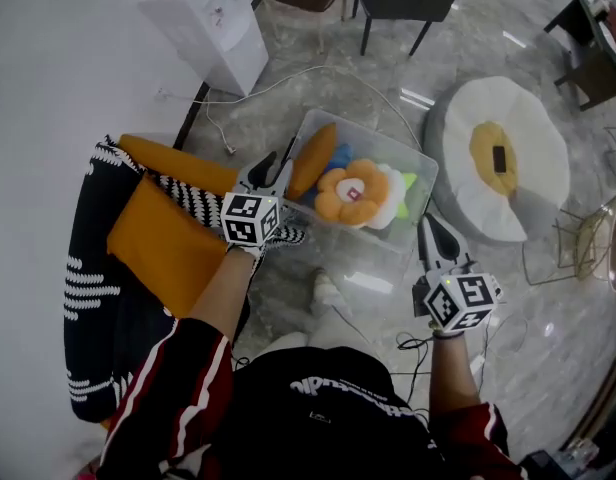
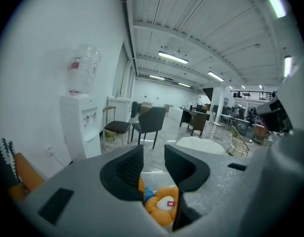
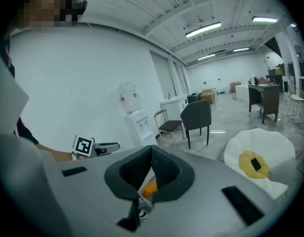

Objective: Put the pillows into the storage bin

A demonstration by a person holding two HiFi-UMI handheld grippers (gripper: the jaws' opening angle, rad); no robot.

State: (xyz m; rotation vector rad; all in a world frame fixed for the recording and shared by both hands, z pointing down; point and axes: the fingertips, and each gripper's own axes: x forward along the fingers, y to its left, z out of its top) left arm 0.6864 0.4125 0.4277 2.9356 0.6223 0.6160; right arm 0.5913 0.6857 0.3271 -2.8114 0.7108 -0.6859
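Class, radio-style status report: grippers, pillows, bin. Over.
Left gripper open, empty, by storage bin. Right gripper shut, empty. Flower pillow, orange pillow in bin; striped pillow on sofa. Nothing blocking.

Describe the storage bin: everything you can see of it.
The bin is a clear plastic, rectangular tub with an open top and no lid in sight. It sits upright on the marbled floor, between the striped seat and a round white cushion. Inside lie an orange pillow, a flower pillow and something blue. The left gripper, fingers apart and empty, hangs by its left edge.
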